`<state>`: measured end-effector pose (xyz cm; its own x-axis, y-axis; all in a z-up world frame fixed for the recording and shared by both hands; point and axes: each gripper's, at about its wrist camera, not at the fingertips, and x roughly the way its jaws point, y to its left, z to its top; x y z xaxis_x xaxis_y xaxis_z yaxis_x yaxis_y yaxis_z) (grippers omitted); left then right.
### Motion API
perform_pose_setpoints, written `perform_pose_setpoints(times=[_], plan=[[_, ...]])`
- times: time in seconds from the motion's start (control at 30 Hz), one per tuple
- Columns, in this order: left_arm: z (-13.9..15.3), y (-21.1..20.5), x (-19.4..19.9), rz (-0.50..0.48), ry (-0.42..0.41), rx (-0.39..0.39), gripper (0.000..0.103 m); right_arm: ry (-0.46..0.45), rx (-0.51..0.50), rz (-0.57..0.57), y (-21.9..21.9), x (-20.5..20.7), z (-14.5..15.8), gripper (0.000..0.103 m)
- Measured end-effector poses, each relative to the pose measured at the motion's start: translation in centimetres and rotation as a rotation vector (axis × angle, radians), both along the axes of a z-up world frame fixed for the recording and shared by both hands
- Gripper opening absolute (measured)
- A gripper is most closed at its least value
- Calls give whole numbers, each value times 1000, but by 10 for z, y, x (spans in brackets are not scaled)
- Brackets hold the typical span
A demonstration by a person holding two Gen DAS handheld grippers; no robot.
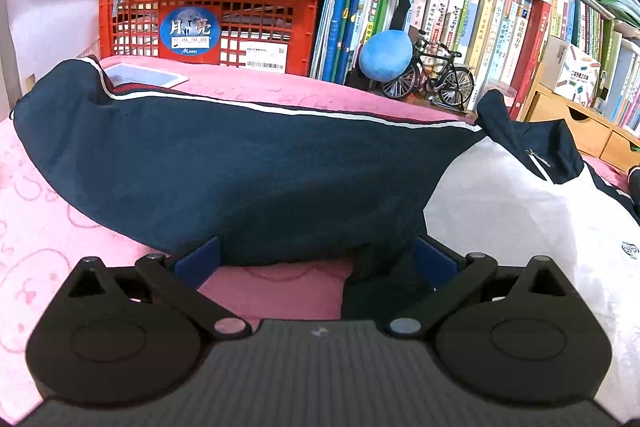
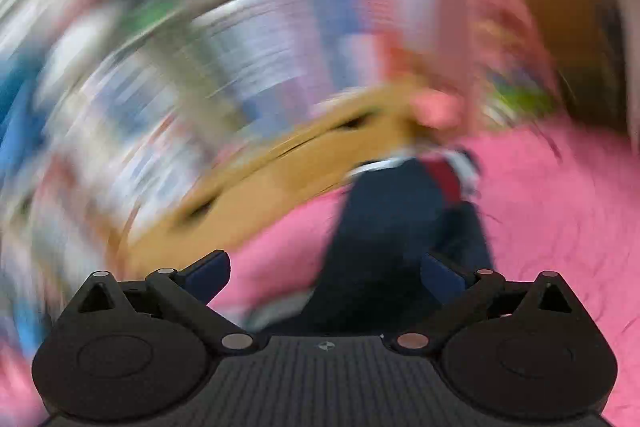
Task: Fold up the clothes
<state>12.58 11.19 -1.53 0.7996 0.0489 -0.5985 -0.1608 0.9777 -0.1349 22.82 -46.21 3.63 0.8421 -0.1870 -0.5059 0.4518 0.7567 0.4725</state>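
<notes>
A navy and white jacket lies on a pink bedsheet (image 1: 60, 227). Its navy sleeve (image 1: 224, 171) stretches across the left wrist view, with a white stripe along the top; the white body (image 1: 520, 211) and navy collar (image 1: 532, 139) lie at the right. My left gripper (image 1: 316, 259) is open, its blue pads on either side of the sleeve's lower edge. The right wrist view is heavily blurred by motion. My right gripper (image 2: 326, 273) is open over another navy sleeve (image 2: 384, 211) on the pink sheet (image 2: 560, 211).
Behind the bed stand a red crate (image 1: 208, 23) with stacked papers, rows of books (image 1: 480, 23), a blue plush ball (image 1: 385, 55), a model bicycle (image 1: 432, 75) and wooden drawers (image 1: 576, 123). A tablet (image 1: 140, 75) lies on the sheet behind the sleeve.
</notes>
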Motion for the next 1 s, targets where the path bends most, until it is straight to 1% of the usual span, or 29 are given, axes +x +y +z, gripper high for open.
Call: perform_pose_setpoints(times=[0.07,0.17,0.2,0.23,0.27,0.3,0.33,0.4,0.43,0.5,0.53,0.6,0.7,0.73,0.77,0.8,0.83,0.87,0.9,0.93,1.0], plan=[[0,0,0,1,2,2,103,11,71,-78,-36,15,-13,103],[0,-2,1,3,3,11,103,88,130,-153,-69,39,-37,103],[0,-2,2,3,4,14,103,92,168,-146,-75,48,-45,97],[0,-2,2,2,5,15,103,82,195,-142,-81,51,-51,82],[0,-2,2,1,6,16,103,77,171,-147,-82,53,-52,69],[0,-2,2,1,8,17,103,78,138,-132,-81,53,-51,30],[0,-2,3,0,11,17,103,81,125,-109,-79,53,-48,21],[-1,-2,3,0,13,18,103,32,76,-94,-68,43,-36,21],[0,-2,3,1,9,20,103,9,3,-68,-57,38,-25,21],[0,-3,1,2,0,22,103,-30,-188,32,-22,32,1,21],[0,-2,0,3,-6,22,103,-50,-274,110,2,29,12,21],[1,0,-1,10,-13,16,103,-91,-423,303,58,22,26,21],[5,7,-3,42,-14,-13,103,-165,-620,642,167,-10,28,21],[9,11,-6,43,-12,-53,103,-172,-674,753,202,-18,20,22],[13,15,-9,27,-18,-109,103,-167,-733,852,236,-29,8,24],[18,18,-12,9,-26,-167,103,-148,-784,913,258,-39,-3,30],[24,21,-14,-21,-35,-226,103,-127,-834,974,281,-49,-14,46],[31,21,-14,-55,-42,-275,103,-109,-882,1029,301,-59,-25,55],[37,18,-14,-90,-46,-294,103,-104,-914,1044,309,-67,-33,67],[44,15,-13,-124,-49,-309,103,-100,-944,1058,316,-76,-41,71],[52,-2,-7,-198,-43,-300,103,-94,-972,1062,318,-95,-50,74]])
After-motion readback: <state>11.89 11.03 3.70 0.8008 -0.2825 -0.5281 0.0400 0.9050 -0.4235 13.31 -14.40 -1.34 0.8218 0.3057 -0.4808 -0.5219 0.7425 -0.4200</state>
